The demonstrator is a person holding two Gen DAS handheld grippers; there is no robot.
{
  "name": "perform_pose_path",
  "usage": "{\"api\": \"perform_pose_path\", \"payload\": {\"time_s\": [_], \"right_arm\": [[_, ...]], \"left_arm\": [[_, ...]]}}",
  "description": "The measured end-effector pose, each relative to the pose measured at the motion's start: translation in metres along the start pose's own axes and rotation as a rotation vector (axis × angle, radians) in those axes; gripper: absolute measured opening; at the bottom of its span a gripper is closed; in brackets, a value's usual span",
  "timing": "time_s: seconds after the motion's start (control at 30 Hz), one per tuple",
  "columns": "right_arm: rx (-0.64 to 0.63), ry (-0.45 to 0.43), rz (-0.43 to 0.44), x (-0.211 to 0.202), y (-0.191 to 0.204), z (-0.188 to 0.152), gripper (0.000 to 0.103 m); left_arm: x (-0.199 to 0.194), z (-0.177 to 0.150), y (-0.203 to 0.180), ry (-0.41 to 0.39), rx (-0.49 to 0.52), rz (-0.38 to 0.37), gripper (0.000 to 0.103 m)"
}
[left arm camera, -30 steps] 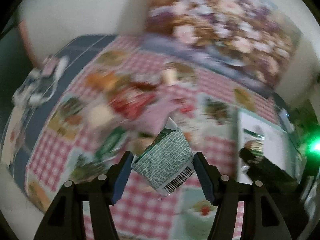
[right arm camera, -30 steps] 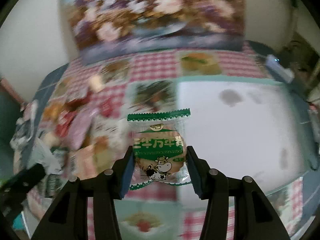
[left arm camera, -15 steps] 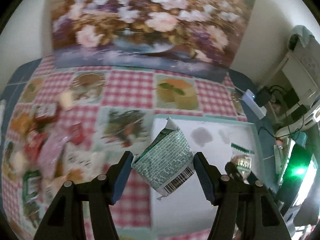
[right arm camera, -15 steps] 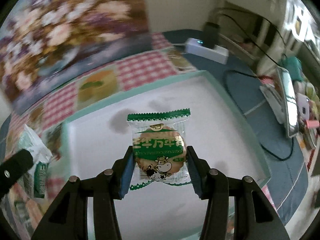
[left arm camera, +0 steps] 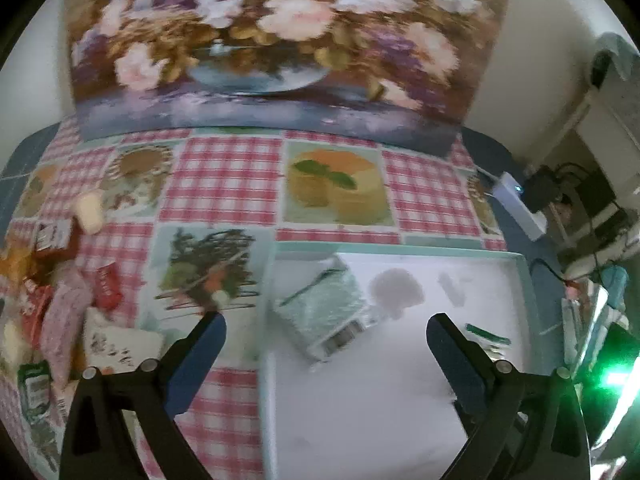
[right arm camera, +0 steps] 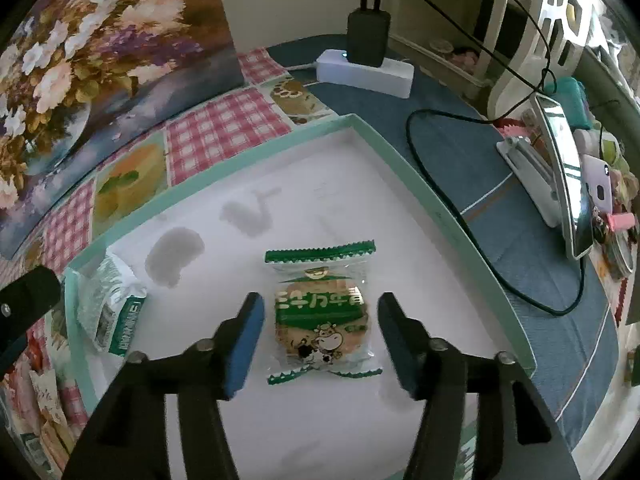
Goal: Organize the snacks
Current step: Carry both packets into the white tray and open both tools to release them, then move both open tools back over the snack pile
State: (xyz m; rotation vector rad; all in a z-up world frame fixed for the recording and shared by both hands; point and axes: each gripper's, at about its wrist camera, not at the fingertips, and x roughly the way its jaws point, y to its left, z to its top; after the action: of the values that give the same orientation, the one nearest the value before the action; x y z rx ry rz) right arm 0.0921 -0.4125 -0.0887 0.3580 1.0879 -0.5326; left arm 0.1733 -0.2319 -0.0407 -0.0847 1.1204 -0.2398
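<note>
One cow-printed green cookie packet [right arm camera: 322, 312], lettering unreadable, lies in tray [right arm camera: 400, 152].

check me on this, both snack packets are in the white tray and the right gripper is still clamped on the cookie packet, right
Not quite. The right gripper is open: its jaws have just been opening, and the right wrist view shows both pads standing clear of the cookie packet between them. The rest holds: that packet and the green packet both sit in the white tray.

A flower painting [left arm camera: 276, 40] leans behind the checked tablecloth [left arm camera: 228, 184]; a white power strip [right arm camera: 366, 72] lies nearby
</note>
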Motion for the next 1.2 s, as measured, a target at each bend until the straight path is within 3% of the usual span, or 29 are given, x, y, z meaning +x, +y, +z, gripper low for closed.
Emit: {"api": "perform_pose_path", "payload": {"time_s": [0.2,0.27,0.4,0.47,0.5,0.9,1.2], "right_arm": [[-0.016,0.003,0.009,-0.004,0.005,-0.004,0.076],[-0.024,-0.002,0.012,-0.007,0.007,-0.006,0.084],[-0.059,-0.031,0.028,-0.017,0.017,-0.011,0.085],[-0.070,-0.041,0.043,-0.022,0.023,-0.013,0.098],[-0.074,-0.047,0.052,-0.024,0.026,-0.014,0.099],[-0.144,-0.094,0.190,-0.052,0.068,-0.032,0.099],[-0.236,-0.141,0.318,-0.081,0.107,-0.048,0.099]], "left_arm": [[-0.020,-0.003,0.032,-0.046,-0.042,0.093,0.103],[-0.025,-0.006,0.041,-0.053,-0.048,0.117,0.103],[-0.038,-0.010,0.064,-0.080,-0.065,0.184,0.103],[-0.047,-0.012,0.076,-0.095,-0.082,0.199,0.103],[-0.052,-0.013,0.082,-0.104,-0.095,0.207,0.103],[-0.110,-0.028,0.164,-0.217,-0.202,0.311,0.103],[-0.130,-0.045,0.234,-0.197,-0.265,0.401,0.103]]}}
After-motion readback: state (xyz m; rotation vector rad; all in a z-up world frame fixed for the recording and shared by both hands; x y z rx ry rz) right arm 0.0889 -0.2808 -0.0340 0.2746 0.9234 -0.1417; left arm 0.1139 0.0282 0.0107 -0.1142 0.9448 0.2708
